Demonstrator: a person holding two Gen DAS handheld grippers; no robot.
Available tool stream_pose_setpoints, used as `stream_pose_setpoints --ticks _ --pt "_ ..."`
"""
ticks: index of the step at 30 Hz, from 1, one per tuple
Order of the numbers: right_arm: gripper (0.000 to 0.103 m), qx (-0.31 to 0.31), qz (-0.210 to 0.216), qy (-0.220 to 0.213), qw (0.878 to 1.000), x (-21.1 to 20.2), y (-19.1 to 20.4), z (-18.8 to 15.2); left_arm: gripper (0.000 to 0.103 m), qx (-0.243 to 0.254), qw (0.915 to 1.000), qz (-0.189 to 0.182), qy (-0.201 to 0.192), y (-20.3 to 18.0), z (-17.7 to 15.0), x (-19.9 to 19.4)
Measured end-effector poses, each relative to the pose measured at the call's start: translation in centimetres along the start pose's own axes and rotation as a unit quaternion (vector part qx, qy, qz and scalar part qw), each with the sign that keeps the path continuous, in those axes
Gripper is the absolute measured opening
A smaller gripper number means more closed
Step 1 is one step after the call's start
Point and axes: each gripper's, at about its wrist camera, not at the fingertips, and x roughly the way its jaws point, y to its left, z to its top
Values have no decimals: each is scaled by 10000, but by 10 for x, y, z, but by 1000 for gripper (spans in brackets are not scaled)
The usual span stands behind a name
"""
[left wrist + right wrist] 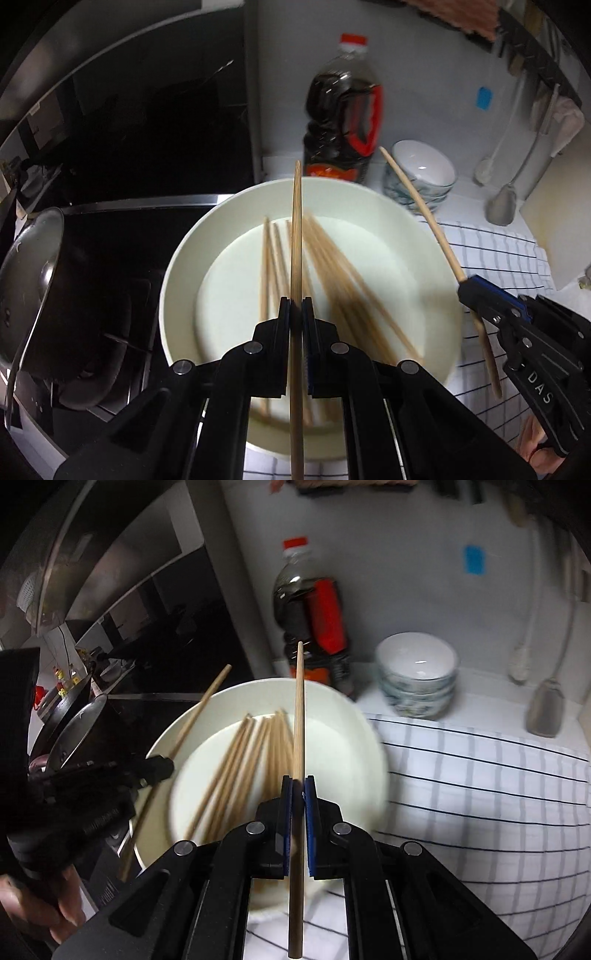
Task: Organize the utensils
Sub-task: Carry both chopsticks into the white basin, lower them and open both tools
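Observation:
A white plate (184, 266) holds several loose wooden chopsticks (332, 280). My left gripper (296, 306) is shut on one chopstick (296, 229), held upright above the plate. My right gripper (298, 784) is shut on another chopstick (299, 716), also above the plate (343, 716) and its loose chopsticks (240, 768). In the left wrist view the right gripper (469, 288) shows at the right with its chopstick (421, 206). In the right wrist view the left gripper (162, 768) shows at the left with its chopstick (199, 709).
A dark sauce bottle with a red cap (343, 122) stands behind the plate. Stacked patterned bowls (421, 173) sit to its right. A striped white cloth (480, 782) covers the counter. A pot (33, 280) sits on the black stove at left. Utensils (506, 199) hang at right.

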Motion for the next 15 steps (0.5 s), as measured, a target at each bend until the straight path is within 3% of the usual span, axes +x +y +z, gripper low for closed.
stream_pose_setpoints --ticks 6,15 --pt "6 -295 75 468 9984 42 23 6 7 -259 9995 -30 169 13 3 27" --pt "6 -330 75 788 9963 67 18 -1 7 -404 9982 67 440 18 -3 53"
